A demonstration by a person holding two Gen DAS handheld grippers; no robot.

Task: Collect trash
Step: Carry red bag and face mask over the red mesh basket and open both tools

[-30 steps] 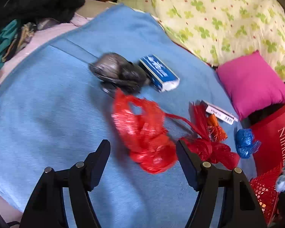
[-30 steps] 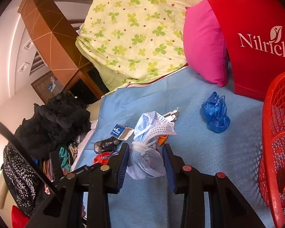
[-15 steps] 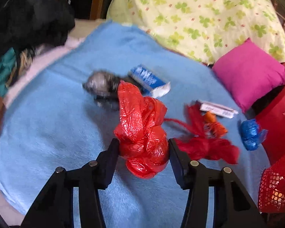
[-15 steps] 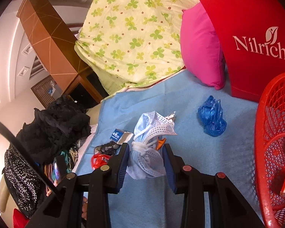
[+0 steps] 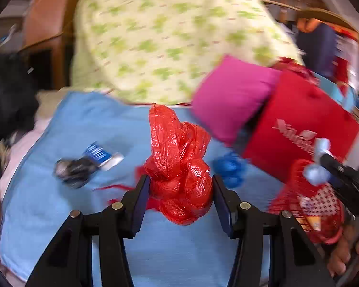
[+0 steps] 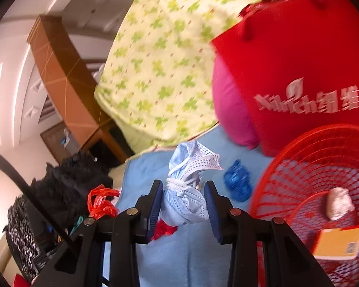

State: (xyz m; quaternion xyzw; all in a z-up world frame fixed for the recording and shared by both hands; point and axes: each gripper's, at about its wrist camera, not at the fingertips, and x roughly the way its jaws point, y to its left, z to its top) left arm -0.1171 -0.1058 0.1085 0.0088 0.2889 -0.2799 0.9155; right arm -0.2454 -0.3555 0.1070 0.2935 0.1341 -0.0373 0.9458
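Observation:
My left gripper [image 5: 180, 197] is shut on a crumpled red plastic bag [image 5: 179, 162] and holds it above the blue blanket [image 5: 59, 203]. My right gripper [image 6: 183, 202] is shut on a wad of pale blue face masks [image 6: 186, 191], held up beside the red mesh basket [image 6: 306, 167]. The basket also shows in the left wrist view [image 5: 311, 205], low right. The red bag also shows in the right wrist view [image 6: 100, 202]. On the blanket lie a blue plastic wad [image 5: 229, 169], a blue-white box [image 5: 103, 155] and a dark wad [image 5: 71, 169].
The basket holds a yellow box [image 6: 337, 244] and a grey-white wad [image 6: 338, 203]. A red bag with white lettering [image 6: 299, 71], a pink pillow [image 5: 229, 95] and a clover-print quilt [image 5: 155, 35] stand behind. Dark clothes [image 6: 67, 186] pile at the left.
My left gripper closed on the red bag, lifted it and swung right toward the basket. My right gripper carried the masks closer to the basket.

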